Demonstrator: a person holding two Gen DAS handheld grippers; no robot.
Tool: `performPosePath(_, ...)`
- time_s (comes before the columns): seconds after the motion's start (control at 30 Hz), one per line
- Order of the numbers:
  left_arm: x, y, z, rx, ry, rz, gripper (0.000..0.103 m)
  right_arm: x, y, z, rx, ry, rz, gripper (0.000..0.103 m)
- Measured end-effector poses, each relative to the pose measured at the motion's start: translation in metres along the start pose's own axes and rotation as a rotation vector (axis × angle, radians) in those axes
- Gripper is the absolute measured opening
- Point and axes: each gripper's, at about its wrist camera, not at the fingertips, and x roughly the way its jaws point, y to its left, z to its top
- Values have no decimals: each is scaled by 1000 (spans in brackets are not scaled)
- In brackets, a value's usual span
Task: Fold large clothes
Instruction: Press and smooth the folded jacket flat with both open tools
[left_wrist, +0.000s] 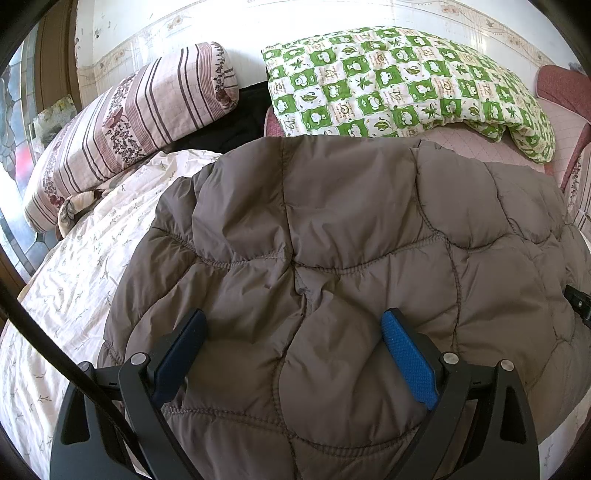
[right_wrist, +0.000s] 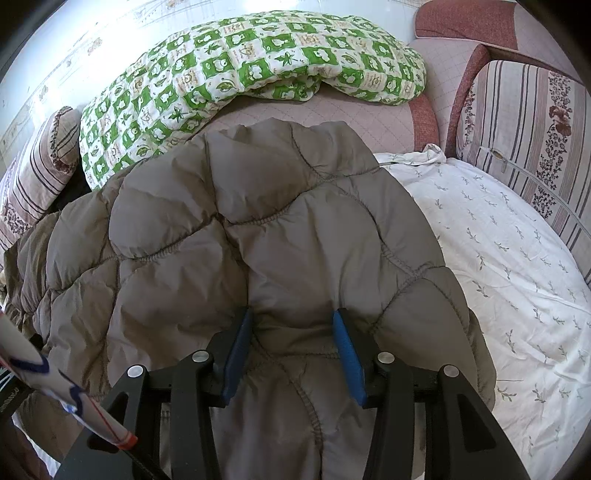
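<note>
Quilted brown jacket (left_wrist: 332, 240) lies spread on bed sheet (left_wrist: 74, 288), below green checked quilt (left_wrist: 406, 81). Left gripper (left_wrist: 293, 332): jaws wide apart, jacket fabric bulging between them, pads not pressing. Right gripper (right_wrist: 293, 325): jaws partly apart, a jacket fold between them; firm clamping cannot be told.
</note>
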Motion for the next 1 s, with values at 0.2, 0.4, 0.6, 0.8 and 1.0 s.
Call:
performPosePath(0.2, -2, 12, 7, -33, -5, -6, 96, -31, 8, 8, -32, -107, -43, 58)
performPosePath(0.4, 10, 56, 16, -177, 55, -60, 96, -57, 39, 14, -110, -144, 87, 62)
performPosePath(0.6, -3, 56, 18, -183, 18, -67, 96, -46, 105, 27, -210, -104, 170, 59)
performPosePath(0.8, 7, 74, 21, -243, 57, -47, 96, 11, 156, 55, -259, 8, 169, 53)
performPosePath(1.0, 24, 74, 17, -220, 107, -25, 96, 65, 175, 65, -288, 98, 97, 55)
